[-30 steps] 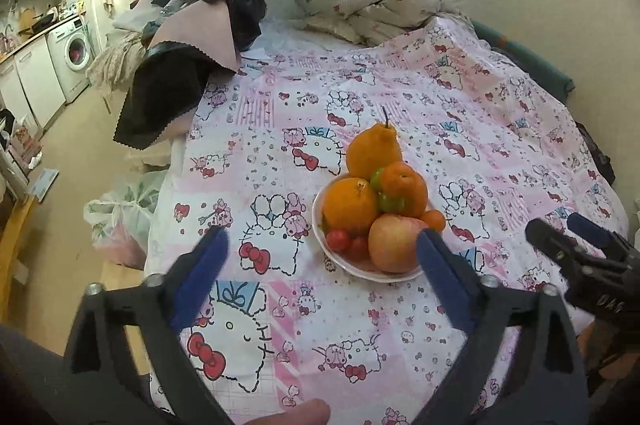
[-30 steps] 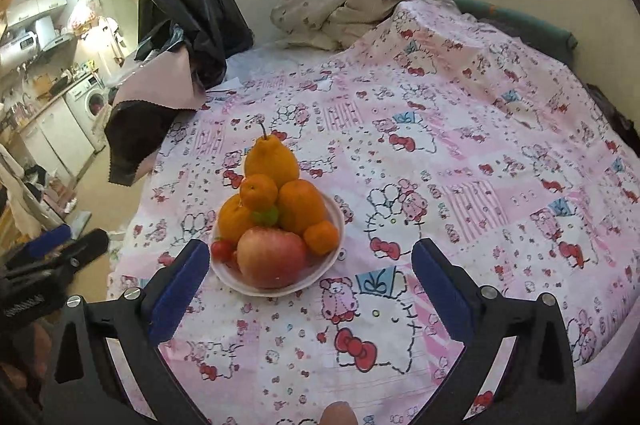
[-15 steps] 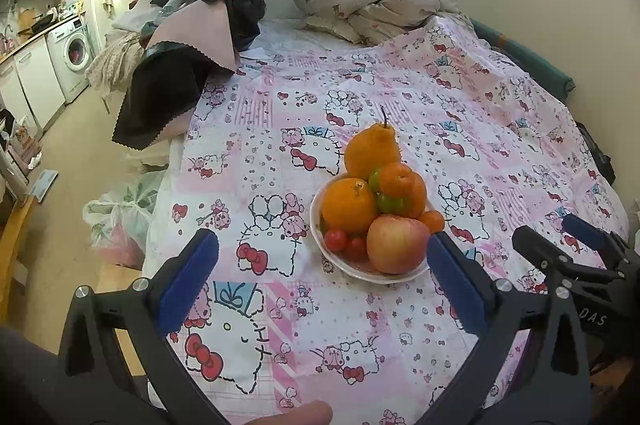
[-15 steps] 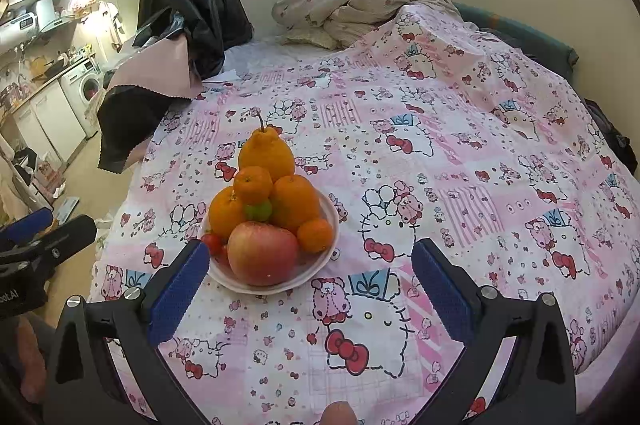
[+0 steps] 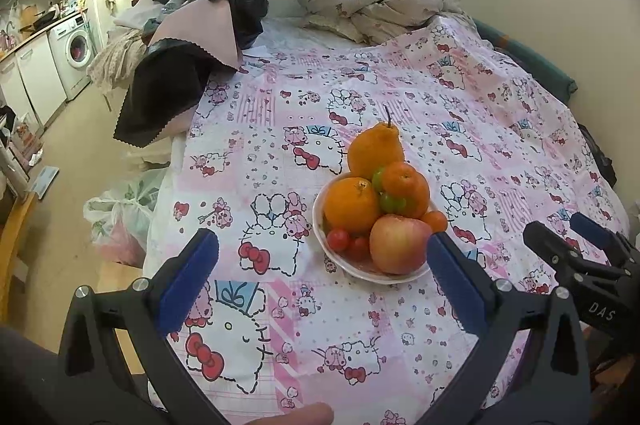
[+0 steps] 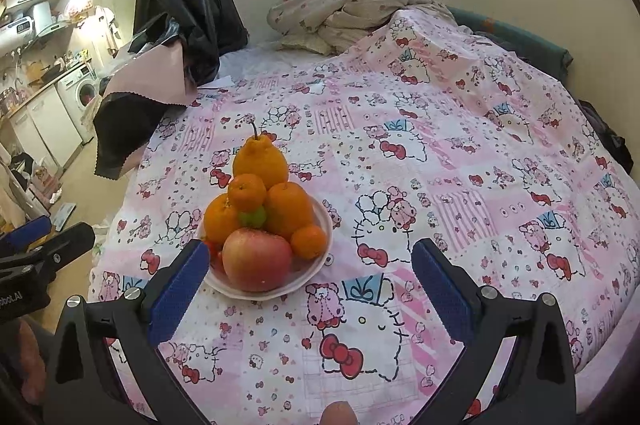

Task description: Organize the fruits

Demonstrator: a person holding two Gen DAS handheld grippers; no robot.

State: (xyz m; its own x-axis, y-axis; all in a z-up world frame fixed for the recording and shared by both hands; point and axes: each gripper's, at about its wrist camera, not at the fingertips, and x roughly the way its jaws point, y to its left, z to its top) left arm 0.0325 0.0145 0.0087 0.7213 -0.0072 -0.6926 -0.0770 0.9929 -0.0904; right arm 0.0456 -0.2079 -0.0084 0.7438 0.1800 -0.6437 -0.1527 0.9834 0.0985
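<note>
A white bowl point(image 5: 362, 271) point(image 6: 320, 257) sits on the pink patterned bedspread, heaped with fruit. A red-yellow apple point(image 5: 398, 244) point(image 6: 257, 259) lies at its near side, with oranges point(image 5: 351, 205) point(image 6: 289, 209), a small mandarin point(image 6: 308, 241), green fruit point(image 5: 392, 203) and cherry tomatoes point(image 5: 339, 239) around it. A yellow pear point(image 5: 376, 151) point(image 6: 260, 161) stands at the far side. My left gripper point(image 5: 320, 265) is open, short of the bowl. My right gripper point(image 6: 310, 273) is open too, its left fingertip beside the bowl's near rim. Nothing is held.
A crumpled blanket point(image 5: 380, 1) lies at the bed's far end. Black and pink fabric point(image 5: 176, 65) hangs over the bed's left edge. A plastic bag point(image 5: 116, 213) rests on the floor to the left. The other gripper shows at the right edge point(image 5: 580, 261).
My left gripper's fingers have spread wider and it has eased slightly back. My right gripper has moved closer to the bowl, which now sits larger and nearer its left finger.
</note>
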